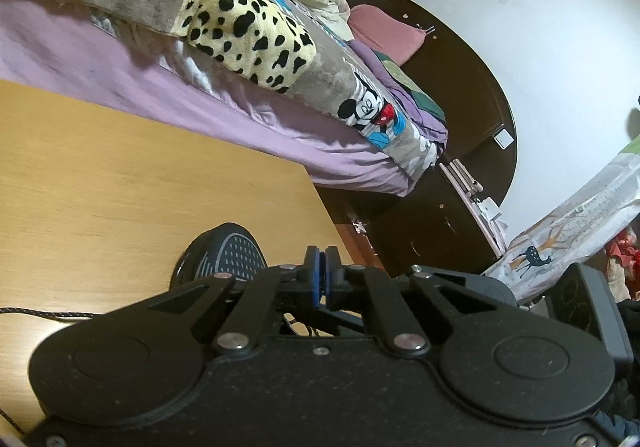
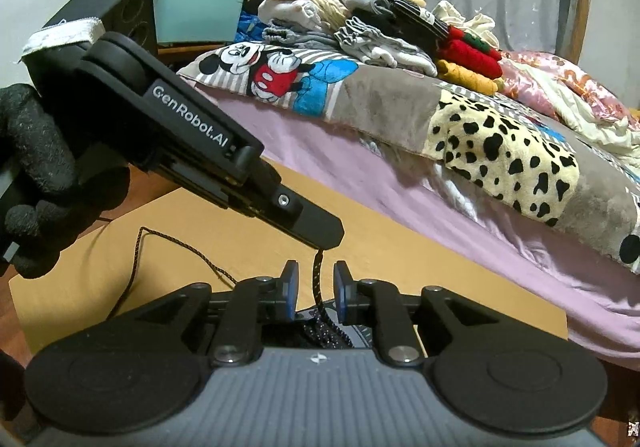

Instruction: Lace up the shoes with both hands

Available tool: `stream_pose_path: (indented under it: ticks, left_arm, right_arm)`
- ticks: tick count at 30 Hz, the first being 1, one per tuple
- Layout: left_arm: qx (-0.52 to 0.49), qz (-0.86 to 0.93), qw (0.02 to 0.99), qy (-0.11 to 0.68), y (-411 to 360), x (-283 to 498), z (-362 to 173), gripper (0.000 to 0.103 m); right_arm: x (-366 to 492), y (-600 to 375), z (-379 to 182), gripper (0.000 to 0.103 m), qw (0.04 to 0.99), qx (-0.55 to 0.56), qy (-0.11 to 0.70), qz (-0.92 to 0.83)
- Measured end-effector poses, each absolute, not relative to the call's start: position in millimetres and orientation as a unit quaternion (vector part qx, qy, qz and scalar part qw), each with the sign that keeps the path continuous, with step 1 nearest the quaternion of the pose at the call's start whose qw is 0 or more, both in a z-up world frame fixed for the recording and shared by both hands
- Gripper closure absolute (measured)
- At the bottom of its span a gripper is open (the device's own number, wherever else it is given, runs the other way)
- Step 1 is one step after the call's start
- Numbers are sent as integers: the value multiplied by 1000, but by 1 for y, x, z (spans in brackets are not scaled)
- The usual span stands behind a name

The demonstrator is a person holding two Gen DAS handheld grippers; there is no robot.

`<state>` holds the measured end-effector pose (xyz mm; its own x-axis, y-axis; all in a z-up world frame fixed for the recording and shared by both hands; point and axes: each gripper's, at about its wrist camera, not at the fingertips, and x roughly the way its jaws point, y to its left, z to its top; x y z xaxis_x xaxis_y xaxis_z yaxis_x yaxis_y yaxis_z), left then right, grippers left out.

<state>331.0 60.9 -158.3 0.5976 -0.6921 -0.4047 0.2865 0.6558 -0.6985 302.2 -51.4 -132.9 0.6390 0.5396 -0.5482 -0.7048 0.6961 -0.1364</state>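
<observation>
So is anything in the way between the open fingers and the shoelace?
No. The shoelace hangs straight down from the left gripper, right in the gap of the right gripper. Its fingers stand apart on either side, with nothing visible between them and the lace.

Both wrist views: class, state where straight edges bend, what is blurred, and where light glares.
Left wrist view: the edge of the tan wooden table and the dark brown wooden headboard bow from fisheye; soft glare on the table's near left; the black mesh shoe is sharp. Right wrist view: the purple bedsheet edge curves; the black-gloved hand is softly blurred; corners vignette black.
</observation>
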Motion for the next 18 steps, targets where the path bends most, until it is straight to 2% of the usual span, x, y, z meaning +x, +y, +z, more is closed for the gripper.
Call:
stream_pose_path:
  ticks: [5, 12, 18]
  left_arm:
    - [-304, -290, 840, 342, 63, 331, -159, 103]
    - [-309, -292, 838, 342, 63, 331, -159, 103]
    - [-298, -280, 845, 345, 64, 332, -157, 101]
  right_arm:
    - [303, -54, -133, 84, 889, -163, 240, 354]
    - [304, -57, -132, 98, 889, -153, 238, 359]
    - [307, -62, -131, 99, 891, -151, 242, 352]
